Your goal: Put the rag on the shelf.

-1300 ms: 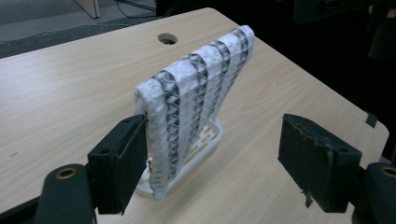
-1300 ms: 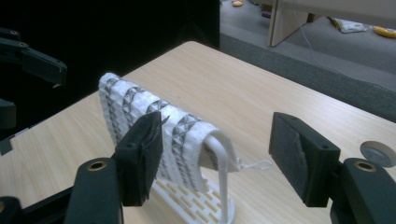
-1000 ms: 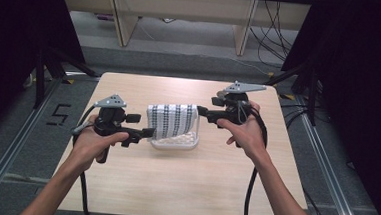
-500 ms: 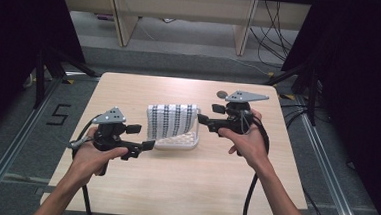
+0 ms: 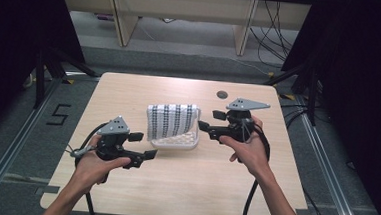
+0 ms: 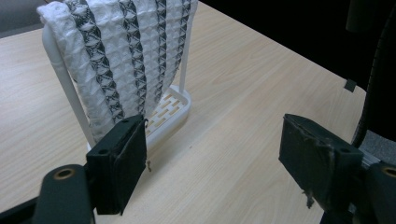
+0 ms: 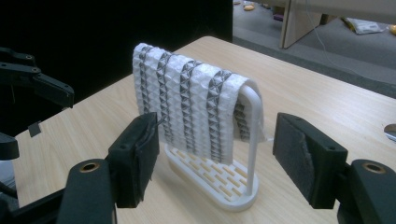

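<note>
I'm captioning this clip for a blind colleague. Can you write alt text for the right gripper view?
A white cloth with dark stripes hangs over the bar of a small white rack standing on a wooden table. The right gripper points at it, black jaws wide open and holding nothing, one at each side of the rack's slotted base.

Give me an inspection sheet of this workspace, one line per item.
Surface: light wooden table, with a round hole near its far edge.
Job's things: striped cloth draped over a white rack, which stands upright mid-table.
Clutter: nothing seen.
Grippers: left gripper open, near the rack's left end; right gripper open, at its right end; neither touches the cloth.
Cables: a black cable trails from the right gripper off the near edge.
Surroundings: grey floor, a loose tangle of wires beyond the table, dark curtains at both sides.
</note>
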A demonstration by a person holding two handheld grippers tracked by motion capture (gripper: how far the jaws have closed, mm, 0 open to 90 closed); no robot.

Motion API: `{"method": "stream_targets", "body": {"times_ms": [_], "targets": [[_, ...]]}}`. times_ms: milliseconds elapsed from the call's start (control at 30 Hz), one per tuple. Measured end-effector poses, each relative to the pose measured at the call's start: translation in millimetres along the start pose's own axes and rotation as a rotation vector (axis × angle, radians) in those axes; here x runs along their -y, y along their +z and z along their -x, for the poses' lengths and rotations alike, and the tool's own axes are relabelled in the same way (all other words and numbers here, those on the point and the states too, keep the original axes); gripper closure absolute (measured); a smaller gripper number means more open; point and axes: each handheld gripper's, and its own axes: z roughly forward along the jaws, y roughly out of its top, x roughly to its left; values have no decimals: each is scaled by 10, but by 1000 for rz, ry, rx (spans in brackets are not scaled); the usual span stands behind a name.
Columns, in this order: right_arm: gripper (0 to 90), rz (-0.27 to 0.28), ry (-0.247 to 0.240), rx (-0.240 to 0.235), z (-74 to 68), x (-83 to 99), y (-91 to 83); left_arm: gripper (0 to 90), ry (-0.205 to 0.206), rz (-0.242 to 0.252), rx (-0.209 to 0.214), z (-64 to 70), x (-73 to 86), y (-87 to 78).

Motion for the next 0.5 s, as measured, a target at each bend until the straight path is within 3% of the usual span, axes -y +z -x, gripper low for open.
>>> {"method": "stream_targets", "body": {"times_ms": [67,200,233,333,367,467,500], "targets": [[325,12,-28,-3,15,17,6,228,7,-5,8,10,14,2],[319,4,-4,-5,-1,51,-28,228,10,-11,3,48,42,-4],[318,7,-25,-5,15,62,-30,228,12,-6,5,56,51,-5],[315,5,-12,-6,5,102,-64,228,13,-3,6,69,80,-10],[313,13,-37,0,18,114,-73,228,15,6,6,71,98,-3],[311,16,-6,-11,2,157,-102,228,12,0,12,79,132,-5],[310,17,-29,-2,11,165,-117,228,11,6,9,85,146,-2]]}}
